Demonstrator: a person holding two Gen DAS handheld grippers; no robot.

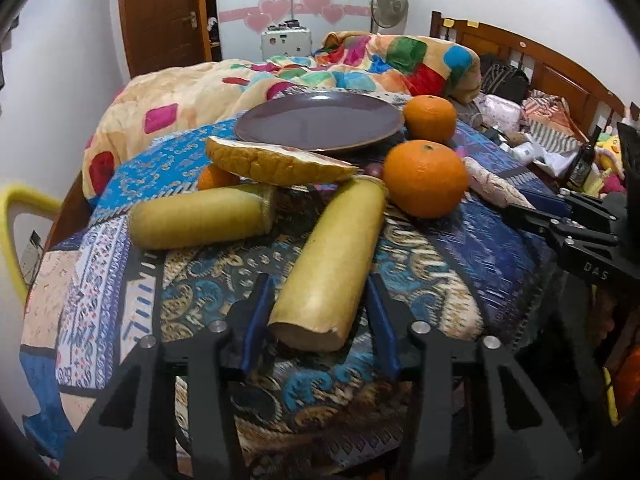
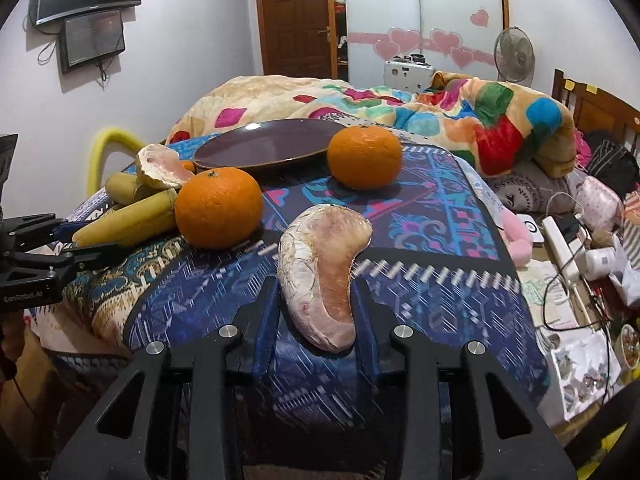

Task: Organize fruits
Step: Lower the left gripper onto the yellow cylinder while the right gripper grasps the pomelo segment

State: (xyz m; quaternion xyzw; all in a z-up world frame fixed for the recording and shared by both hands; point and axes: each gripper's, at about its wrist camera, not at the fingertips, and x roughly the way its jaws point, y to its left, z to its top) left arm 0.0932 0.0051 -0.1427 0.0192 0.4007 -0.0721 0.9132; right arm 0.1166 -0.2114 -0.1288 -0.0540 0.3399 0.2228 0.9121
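Pick step: left gripper (image 1: 320,304) jaws straddle the banana (image 1: 332,264), right gripper (image 2: 314,308) jaws straddle the pomelo segment (image 2: 324,276) (neither clamped yet). Next: close, lift to plate (image 1: 320,120).

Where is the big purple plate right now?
The purple plate sits empty at the far end of the patterned cloth, in front of the colourful blanket. An orange lies just right of it, and a pomelo slice at its near-left edge.
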